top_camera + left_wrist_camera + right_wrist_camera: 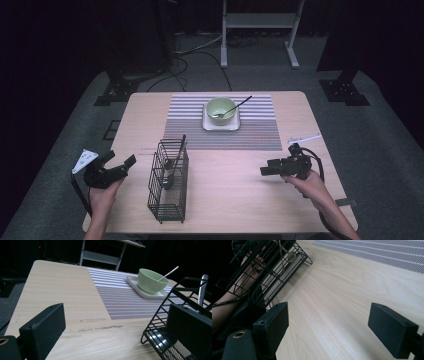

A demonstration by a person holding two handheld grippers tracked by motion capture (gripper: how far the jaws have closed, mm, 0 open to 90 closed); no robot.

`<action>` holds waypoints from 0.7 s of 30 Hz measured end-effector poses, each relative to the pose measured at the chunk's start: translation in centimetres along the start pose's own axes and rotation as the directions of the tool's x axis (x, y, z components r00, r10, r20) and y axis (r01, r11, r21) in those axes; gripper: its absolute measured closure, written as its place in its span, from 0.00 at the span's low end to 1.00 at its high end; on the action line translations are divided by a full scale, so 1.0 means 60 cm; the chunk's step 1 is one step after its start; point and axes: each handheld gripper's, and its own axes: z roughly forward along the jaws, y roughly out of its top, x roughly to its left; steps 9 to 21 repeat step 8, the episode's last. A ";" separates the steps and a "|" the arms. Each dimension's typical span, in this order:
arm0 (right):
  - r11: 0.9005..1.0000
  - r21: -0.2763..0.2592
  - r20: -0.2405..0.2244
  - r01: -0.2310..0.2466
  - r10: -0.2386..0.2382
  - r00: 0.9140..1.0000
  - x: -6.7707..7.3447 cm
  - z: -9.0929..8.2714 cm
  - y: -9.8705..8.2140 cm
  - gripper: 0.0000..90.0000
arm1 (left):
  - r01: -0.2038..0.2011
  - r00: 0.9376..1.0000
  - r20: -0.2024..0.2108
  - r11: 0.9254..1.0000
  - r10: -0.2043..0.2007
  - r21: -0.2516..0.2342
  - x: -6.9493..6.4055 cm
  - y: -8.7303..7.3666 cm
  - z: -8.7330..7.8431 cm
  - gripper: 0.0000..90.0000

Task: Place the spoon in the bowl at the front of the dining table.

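Near the front-left corner of the worktop (240,205): left gripper (119,165), jaws spread, nothing between them, pointed toward the wire caddy (169,182) just to its right. In the left gripper view, caddy (175,322) close ahead on the right, one jaw already overlapping its wire side. Caddy standing upright near the front edge, left of centre, long axis running front to back, dark utensils (170,170) leaning inside, handles up. Clearly the nearer hand for the caddy: left.

Toward the front-right edge: right gripper (269,169), also spread and empty, aimed leftward at the caddy across a stretch of bare wood, well apart from it.

Farther back, on the striped placemat (255,130) by the far edge: green bowl (222,110) on a white square plate (234,125), spoon (239,105) resting in it, handle pointing to the far right.
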 end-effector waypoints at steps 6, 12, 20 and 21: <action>1.000 0.002 0.004 -0.006 0.006 1.000 0.003 0.002 -0.014 0.18 | -0.002 1.000 0.002 1.000 0.002 -0.004 0.002 0.002 0.000 0.02; 1.000 -0.002 0.000 -0.004 0.004 1.000 0.006 0.002 -0.018 0.18 | 0.001 1.000 0.003 1.000 -0.001 -0.006 0.002 0.002 0.001 0.02; 1.000 -0.002 0.000 -0.004 0.004 1.000 0.006 0.002 -0.018 0.18 | 0.001 1.000 0.003 1.000 -0.001 -0.006 0.002 0.002 0.001 0.02; 1.000 -0.002 0.000 -0.004 0.004 1.000 0.006 0.002 -0.018 0.18 | 0.001 1.000 0.003 1.000 -0.001 -0.006 0.002 0.002 0.001 0.02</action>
